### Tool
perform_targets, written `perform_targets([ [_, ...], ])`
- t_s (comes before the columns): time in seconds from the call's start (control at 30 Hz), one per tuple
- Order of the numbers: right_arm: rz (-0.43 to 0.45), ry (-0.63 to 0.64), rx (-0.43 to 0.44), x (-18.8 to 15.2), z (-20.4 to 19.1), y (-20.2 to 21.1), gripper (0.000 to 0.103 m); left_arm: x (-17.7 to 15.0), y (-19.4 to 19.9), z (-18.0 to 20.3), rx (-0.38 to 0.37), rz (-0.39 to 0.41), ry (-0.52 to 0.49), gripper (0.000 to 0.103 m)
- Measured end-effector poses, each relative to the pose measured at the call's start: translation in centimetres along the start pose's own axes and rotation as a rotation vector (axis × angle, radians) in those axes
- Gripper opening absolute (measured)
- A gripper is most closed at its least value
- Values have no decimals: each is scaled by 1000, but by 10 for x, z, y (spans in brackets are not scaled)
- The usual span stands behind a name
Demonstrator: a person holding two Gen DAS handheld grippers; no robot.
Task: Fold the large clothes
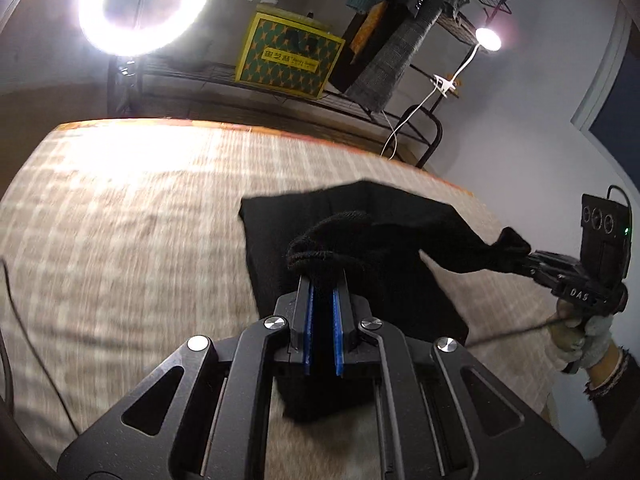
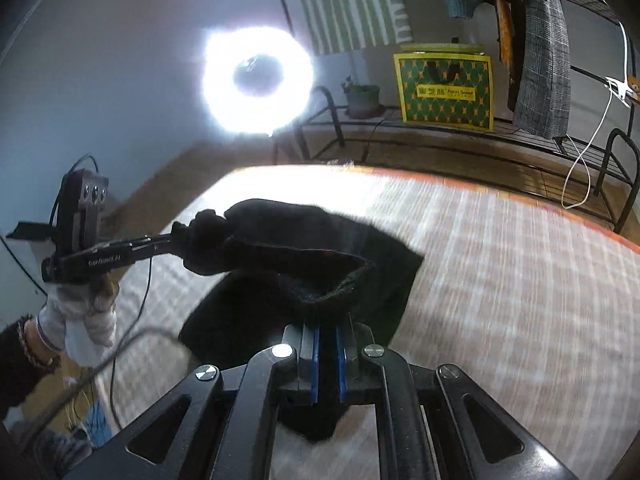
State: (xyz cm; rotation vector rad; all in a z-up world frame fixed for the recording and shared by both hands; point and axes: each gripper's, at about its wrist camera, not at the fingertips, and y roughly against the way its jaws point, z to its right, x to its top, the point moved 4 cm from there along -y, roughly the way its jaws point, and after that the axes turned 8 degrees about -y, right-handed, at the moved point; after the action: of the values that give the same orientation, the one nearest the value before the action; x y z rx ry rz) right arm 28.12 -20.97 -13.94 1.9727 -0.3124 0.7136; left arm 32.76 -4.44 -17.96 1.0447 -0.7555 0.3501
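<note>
While pinched at both ends, black garment (image 1: 360, 240) (sagging) between each hand-held gripper (image 1: 322, 280).

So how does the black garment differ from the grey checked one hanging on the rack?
The black garment is plain and dark; the grey checked garment is patterned and paler. The black one is lifted over the table, pinched by the left gripper and right gripper; the checked one hangs from the rack, untouched. Both are cloth and droop loosely.

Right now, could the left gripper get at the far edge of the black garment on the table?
Probably not: the left gripper and right gripper are both shut on the black garment, lifted off the table.
</note>
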Motion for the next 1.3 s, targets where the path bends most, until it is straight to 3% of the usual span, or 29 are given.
perform_targets([
  [0.23,-45,36,-50,-46,-10,9,4,-36,10,-3,53,-21,-64,6],
  [0.5,-97,97,-115,-76,-19,3,4,-65,21,5,85,-68,-155,6],
  [0.63,-112,98,-103,-87,-20,25,25,-79,46,6,77,-92,-171,6],
  [0.67,-109,98,-98,-88,-21,31,26,-80,54,6,65,-90,-162,6],
  [0.83,-37,52,-23,-82,-23,78,36,-62,89,6,60,-29,-150,10],
  [0.97,34,1,-13,-59,-21,91,38,-31,88,7,61,2,-146,11],
  [1.13,66,2,-17,-28,-24,70,39,8,51,17,55,3,-160,12],
  [1.3,74,-11,-13,11,-17,20,39,36,-4,27,23,-18,-160,12],
])
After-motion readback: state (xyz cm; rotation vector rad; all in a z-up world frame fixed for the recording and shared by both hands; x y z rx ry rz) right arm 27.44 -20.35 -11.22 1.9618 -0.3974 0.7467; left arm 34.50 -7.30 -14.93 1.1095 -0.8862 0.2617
